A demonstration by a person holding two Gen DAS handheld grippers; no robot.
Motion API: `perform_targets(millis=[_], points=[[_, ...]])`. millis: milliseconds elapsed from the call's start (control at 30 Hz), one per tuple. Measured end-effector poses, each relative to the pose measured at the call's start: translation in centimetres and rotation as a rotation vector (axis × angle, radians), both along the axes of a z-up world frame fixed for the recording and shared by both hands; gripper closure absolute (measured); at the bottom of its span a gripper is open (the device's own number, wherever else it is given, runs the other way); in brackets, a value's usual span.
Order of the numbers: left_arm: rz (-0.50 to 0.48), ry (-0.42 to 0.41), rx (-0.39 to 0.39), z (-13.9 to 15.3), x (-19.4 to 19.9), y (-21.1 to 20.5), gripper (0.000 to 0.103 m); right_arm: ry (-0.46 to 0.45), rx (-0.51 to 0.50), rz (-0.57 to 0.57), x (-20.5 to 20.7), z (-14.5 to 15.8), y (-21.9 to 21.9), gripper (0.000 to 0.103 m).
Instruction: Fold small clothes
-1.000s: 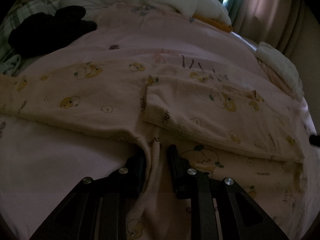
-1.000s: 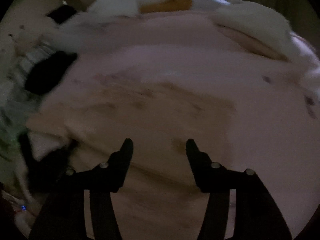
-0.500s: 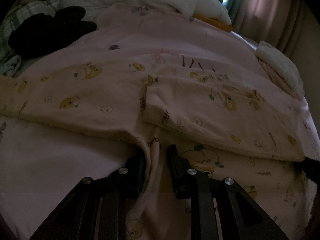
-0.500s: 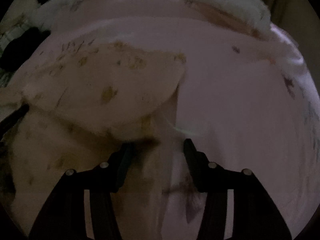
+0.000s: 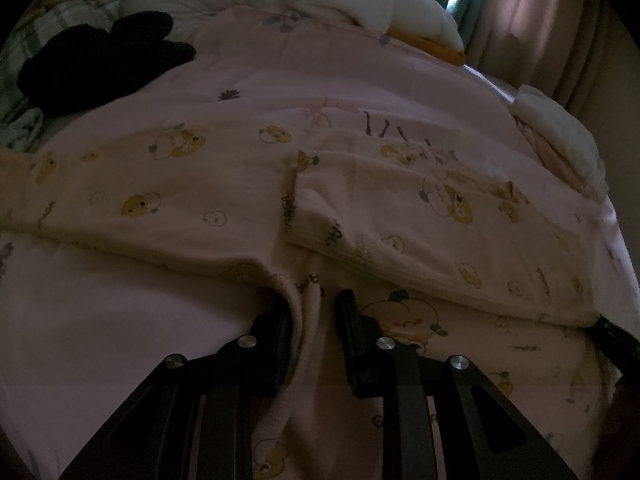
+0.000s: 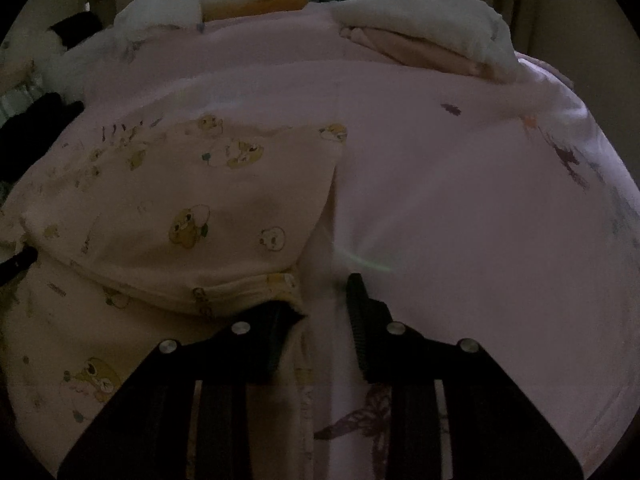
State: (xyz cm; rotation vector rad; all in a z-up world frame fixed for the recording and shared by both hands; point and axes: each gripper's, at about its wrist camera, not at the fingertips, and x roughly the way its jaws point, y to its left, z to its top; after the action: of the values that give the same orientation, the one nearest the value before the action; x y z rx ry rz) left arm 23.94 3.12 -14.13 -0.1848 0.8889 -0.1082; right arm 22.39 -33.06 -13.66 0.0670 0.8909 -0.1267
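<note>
A cream baby garment [image 5: 208, 196] printed with yellow bears lies spread on a pink bed sheet [image 5: 100, 320]; its right sleeve [image 5: 420, 232] is folded in over the body. My left gripper [image 5: 314, 300] is shut on a bunched fold of the garment's near edge at the left underarm. In the right wrist view the same garment [image 6: 192, 208] fills the left half. My right gripper [image 6: 324, 292] stands at the garment's right edge, jaws part open around a cloth fold, not clamped. Its tip also shows in the left wrist view [image 5: 612, 332].
A black garment [image 5: 100, 56] and plaid cloth [image 5: 60, 20] lie far left. White pillows [image 5: 352, 4] with an orange item [image 5: 432, 46] lie at the head. Folded pink and white clothes [image 6: 432, 36] sit far right. Curtains [image 5: 540, 20] hang behind.
The right gripper swung in from above the garment to its right edge and lowered onto it, jaws narrowing. The left gripper stayed shut on the fold and did not move.
</note>
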Motion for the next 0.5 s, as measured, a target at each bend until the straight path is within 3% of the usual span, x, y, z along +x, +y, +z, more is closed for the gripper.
perform_targets(millis=[233,333,433,467,500], points=[[0.0,0.001,-0.017,0.0,-0.1,0.3,0.08,-0.003,-0.022,0.002,-0.5,0.0,0.3,0.073],[-0.025,0.024,-0.087,0.3,0.0,1.4,0.072,-0.007,-0.006,0.001,-0.7,-0.1,-0.1,0.074],[-0.061,0.091,-0.139,1.1,0.1,3.7,0.071,-0.009,-0.002,-0.001,-0.7,-0.1,-0.1,0.073],[-0.008,0.11,-0.145,1.8,0.0,5.3,0.065,-0.008,-0.006,-0.001,-0.8,-0.1,0.0,0.073],[0.028,0.115,-0.147,2.3,-0.2,6.5,0.052,-0.007,-0.014,0.0,-0.8,-0.1,0.1,0.073]])
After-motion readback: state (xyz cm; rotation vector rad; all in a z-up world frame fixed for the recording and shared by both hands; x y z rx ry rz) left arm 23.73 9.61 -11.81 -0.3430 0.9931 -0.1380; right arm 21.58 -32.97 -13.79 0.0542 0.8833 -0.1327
